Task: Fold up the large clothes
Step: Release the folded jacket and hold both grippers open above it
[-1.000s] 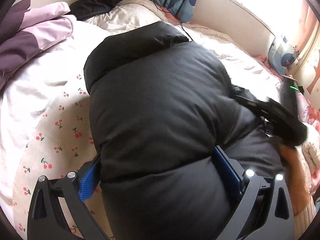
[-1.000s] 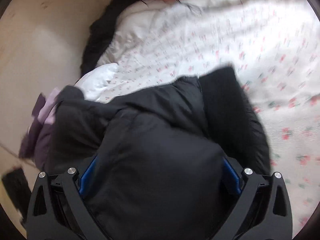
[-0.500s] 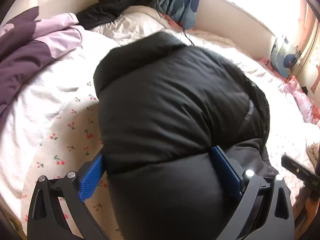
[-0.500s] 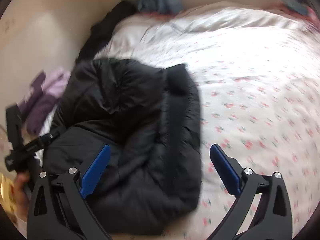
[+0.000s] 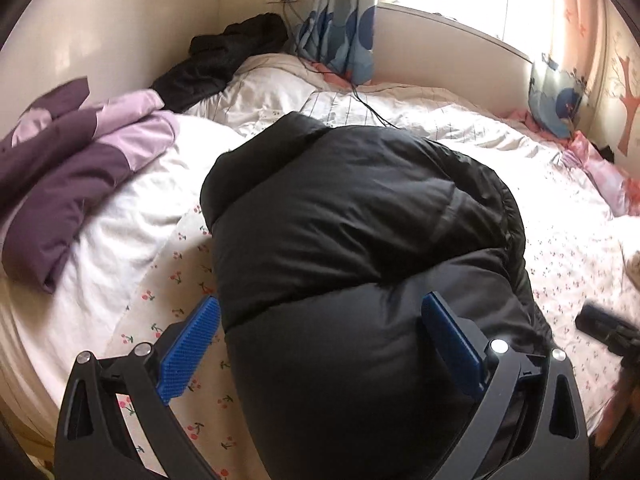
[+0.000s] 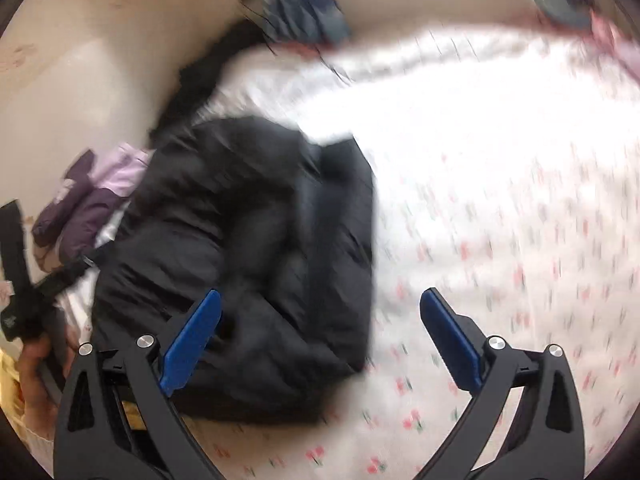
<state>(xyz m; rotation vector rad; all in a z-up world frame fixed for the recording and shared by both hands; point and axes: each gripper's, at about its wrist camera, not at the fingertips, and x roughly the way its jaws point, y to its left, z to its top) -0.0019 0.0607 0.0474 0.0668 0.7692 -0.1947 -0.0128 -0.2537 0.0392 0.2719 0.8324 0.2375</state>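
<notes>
**Jacket folded on bed; both grippers spread wide**

The black puffer jacket (image 5: pixel 360 240) lies bundled on the cherry-print bedsheet (image 6: pixel 500 240). Left gripper (image 5: pixel 320 340): fingers spread wide, jacket bulk bulging between them; a firm grip cannot be confirmed. Right gripper (image 6: pixel 320 328): wide apart, empty, at the jacket's near right edge. A purple garment (image 5: pixel 68 184) lies left of the jacket.

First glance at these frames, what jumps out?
The bulky black puffer jacket, folded into a mound in the middle of the cherry-print bed sheet, fills the left wrist view; the left gripper is wide open with the jacket bulging between its blue pads. To the left lies a crumpled purple jacket. In the blurred right wrist view, the right gripper is open and empty.
</notes>
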